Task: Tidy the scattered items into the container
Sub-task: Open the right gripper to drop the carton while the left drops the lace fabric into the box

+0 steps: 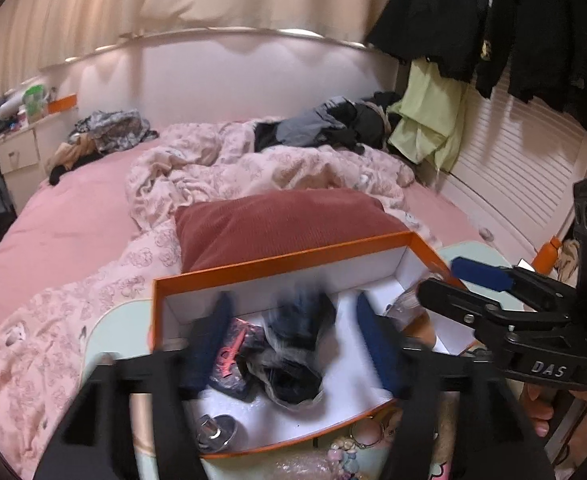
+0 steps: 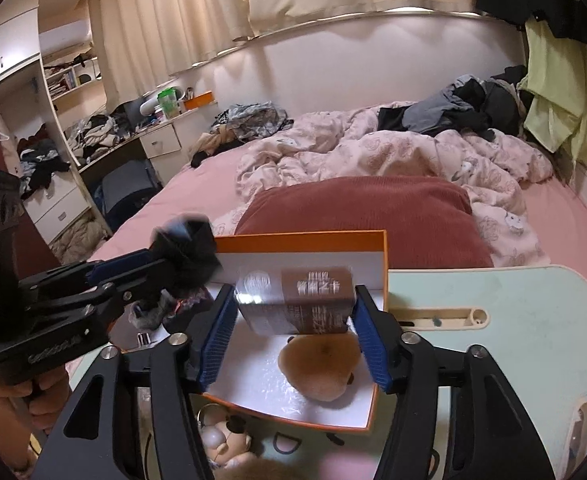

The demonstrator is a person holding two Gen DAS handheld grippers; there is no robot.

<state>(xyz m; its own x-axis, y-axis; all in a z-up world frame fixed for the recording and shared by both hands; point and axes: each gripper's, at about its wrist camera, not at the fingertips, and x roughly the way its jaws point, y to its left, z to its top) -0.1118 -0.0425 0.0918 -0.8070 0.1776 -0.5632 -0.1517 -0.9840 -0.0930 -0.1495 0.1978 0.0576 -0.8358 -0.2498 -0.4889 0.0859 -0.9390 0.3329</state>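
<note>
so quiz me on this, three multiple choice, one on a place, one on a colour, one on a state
1. Where does the tan furry lump lie?
A. in the orange box
B. on the pillow
C. on the far desk

2. What colour is the pillow behind the box?
A. green
B. dark red
C. white

3. How do the jaws of the left gripper stand?
A. shut tight on a keyring
B. out of sight
C. wide apart over the box

Answers:
1 A, the lump rests on the box's white floor, below the right jaws.
2 B, the right wrist view shows the ribbed dark red cover clearly.
3 C, the left wrist view shows the two blue pads far apart, with a dark bundle loose between them.
</note>
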